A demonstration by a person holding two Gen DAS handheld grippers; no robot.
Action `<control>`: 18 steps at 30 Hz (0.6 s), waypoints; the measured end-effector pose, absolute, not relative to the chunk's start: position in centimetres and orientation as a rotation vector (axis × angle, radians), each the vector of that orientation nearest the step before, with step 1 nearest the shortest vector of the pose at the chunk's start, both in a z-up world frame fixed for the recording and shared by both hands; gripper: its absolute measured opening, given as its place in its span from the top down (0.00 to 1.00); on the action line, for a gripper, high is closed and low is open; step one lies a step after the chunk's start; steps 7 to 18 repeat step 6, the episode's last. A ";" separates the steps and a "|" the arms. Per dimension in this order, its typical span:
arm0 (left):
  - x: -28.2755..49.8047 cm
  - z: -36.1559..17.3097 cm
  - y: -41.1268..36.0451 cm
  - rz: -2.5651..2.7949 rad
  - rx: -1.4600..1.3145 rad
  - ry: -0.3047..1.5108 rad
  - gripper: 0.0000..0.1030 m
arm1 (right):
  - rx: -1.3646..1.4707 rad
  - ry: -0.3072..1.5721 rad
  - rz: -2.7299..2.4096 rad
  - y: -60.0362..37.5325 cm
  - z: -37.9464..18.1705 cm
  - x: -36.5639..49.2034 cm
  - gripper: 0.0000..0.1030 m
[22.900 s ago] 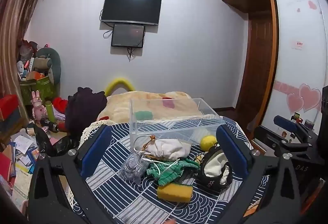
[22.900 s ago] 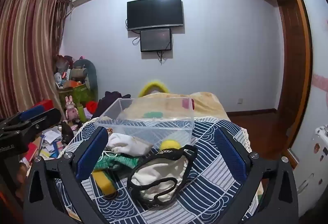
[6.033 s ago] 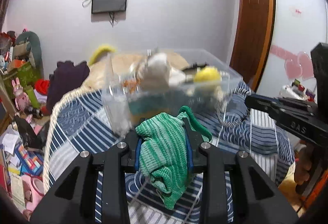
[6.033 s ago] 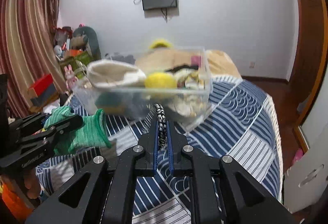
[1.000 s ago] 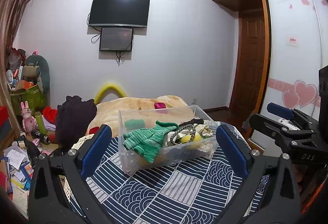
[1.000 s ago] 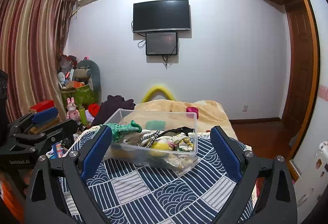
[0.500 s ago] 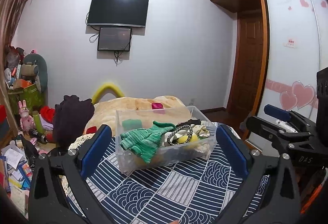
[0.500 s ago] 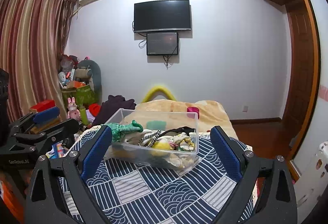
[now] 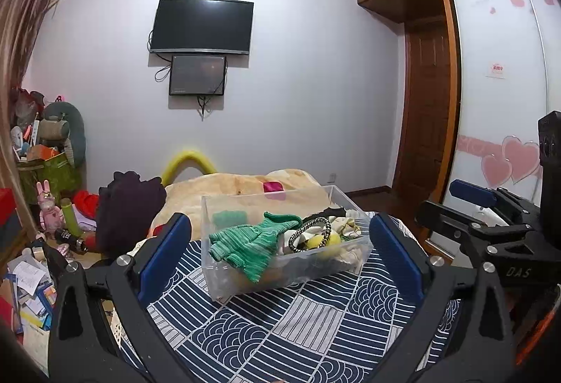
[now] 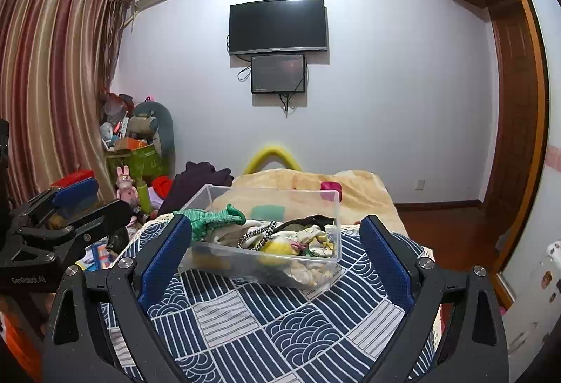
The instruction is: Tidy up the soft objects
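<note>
soft items now in bin, cloth cleared

Dim, cool, even indoor light, soft shadows, sharp focus, strong fisheye bending and dark vignette corners.

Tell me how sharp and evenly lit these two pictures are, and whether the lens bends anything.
Left wrist view: sharp, no motion blur; dim bluish room light, black vignette in the corners; fisheye bows the wooden wardrobe frame. Right wrist view: equally sharp; the striped curtain curves strongly; the clear plastic box shows little glare; a soft shadow falls beside the black wall television.
</note>
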State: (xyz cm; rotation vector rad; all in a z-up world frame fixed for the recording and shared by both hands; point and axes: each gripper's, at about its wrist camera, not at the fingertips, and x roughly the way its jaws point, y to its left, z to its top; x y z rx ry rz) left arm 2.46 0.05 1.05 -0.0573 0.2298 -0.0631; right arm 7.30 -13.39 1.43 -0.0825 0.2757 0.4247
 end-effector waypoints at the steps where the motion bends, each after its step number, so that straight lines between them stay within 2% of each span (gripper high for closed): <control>1: 2.4 1.1 0.0 -0.064 -0.054 0.229 0.00 | -0.082 0.276 0.425 -13.3 1.4 7.3 0.07; 18: 2.3 1.0 -0.4 -0.073 -0.039 0.234 0.00 | -0.082 0.279 0.424 -13.2 1.3 7.3 0.07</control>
